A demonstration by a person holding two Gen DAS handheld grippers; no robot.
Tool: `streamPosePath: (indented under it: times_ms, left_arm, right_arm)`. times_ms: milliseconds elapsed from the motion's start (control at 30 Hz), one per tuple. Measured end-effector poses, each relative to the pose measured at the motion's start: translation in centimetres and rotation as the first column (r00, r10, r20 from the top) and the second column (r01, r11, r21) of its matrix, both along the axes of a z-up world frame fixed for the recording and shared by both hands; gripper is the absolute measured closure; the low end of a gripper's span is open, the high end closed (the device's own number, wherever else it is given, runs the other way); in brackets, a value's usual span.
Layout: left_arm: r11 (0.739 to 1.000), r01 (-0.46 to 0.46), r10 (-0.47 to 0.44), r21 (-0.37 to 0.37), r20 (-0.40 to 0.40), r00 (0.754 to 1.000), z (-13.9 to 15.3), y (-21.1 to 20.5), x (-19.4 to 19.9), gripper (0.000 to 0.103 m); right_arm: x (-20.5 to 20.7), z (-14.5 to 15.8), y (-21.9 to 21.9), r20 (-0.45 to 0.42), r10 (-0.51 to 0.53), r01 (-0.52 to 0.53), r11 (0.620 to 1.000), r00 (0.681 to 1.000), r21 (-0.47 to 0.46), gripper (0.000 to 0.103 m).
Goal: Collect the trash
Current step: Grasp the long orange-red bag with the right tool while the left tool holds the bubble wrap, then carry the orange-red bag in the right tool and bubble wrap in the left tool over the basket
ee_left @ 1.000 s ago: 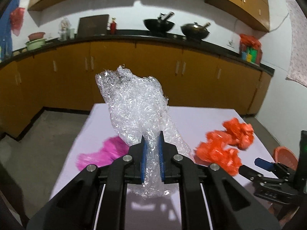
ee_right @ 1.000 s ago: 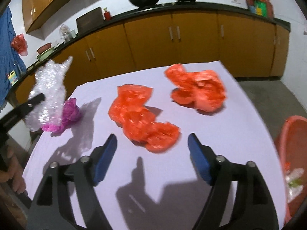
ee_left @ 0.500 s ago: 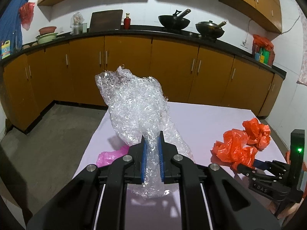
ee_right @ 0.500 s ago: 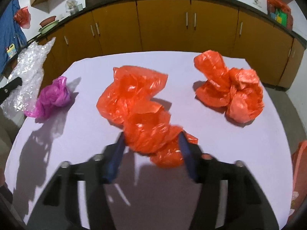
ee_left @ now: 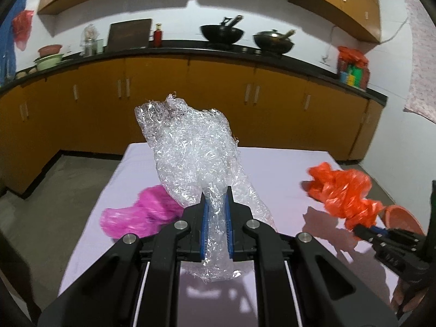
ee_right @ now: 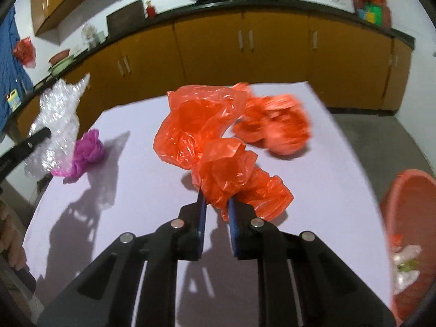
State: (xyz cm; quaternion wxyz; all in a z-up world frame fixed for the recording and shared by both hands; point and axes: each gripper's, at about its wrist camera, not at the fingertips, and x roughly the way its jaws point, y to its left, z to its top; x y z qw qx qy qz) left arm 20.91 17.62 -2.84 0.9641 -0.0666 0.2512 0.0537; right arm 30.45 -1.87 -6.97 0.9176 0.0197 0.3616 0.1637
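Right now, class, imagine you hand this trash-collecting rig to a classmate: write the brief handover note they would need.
Left claw: shut on the clear crumpled plastic, held up above the table.
Right claw: jaws closing on the near orange bag, which sits between the pads and looks lifted off the table.
On the table: the second orange bag and the pink bag.
The red bin stands off the table's right side, with some trash already in it.
Done: two pieces gripped.
Left: drop both in the bin, then fetch the second orange bag and the pink bag.
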Motion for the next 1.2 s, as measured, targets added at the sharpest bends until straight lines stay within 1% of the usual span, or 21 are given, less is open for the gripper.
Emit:
streamPosePath:
  times_ms: [133,267,433,500,700,900,1200]
  left_arm:
    - [0.998,0.060,-0.060,0.000,0.012,0.998,0.5,-2.7,-0.5,0.092]
    - [0.992,0.128,-0.128,0.004,0.021,0.992,0.9,-5.8,-1.2,0.092]
    - [0.979,0.205,-0.205,-0.002,0.018,0.979,1.0,-9.4,-1.8,0.092]
    - [0.970,0.243,-0.243,-0.009,0.017,0.970,1.0,-11.0,-2.1,0.092]
    - [0.935,0.354,-0.354,-0.017,0.018,0.935,1.1,-15.8,-2.8,0.092]
    - [0.895,0.446,-0.445,-0.036,0.016,0.895,1.0,-20.0,-3.3,0.092]
    - [0.840,0.540,-0.541,-0.039,-0.006,0.841,0.7,-24.7,-3.2,0.092]
  right_arm:
    - [-2.1,1.8,-3.3,0.052,-0.063,0.063,0.998,0.997,0.000,0.087]
    - [-4.2,3.1,-6.8,0.092,-0.135,0.135,0.991,0.987,0.003,0.087]
    - [-6.9,4.3,-11.3,0.122,-0.236,0.237,0.971,0.964,0.011,0.087]
    - [-7.9,4.6,-13.0,0.129,-0.272,0.273,0.962,0.954,0.014,0.087]
    - [-10.8,4.6,-18.7,0.115,-0.398,0.397,0.917,0.910,0.039,0.087]
    - [-12.8,3.7,-22.8,0.099,-0.480,0.476,0.877,0.872,0.064,0.087]
    - [-12.9,3.5,-24.3,0.100,-0.521,0.517,0.853,0.847,0.067,0.087]
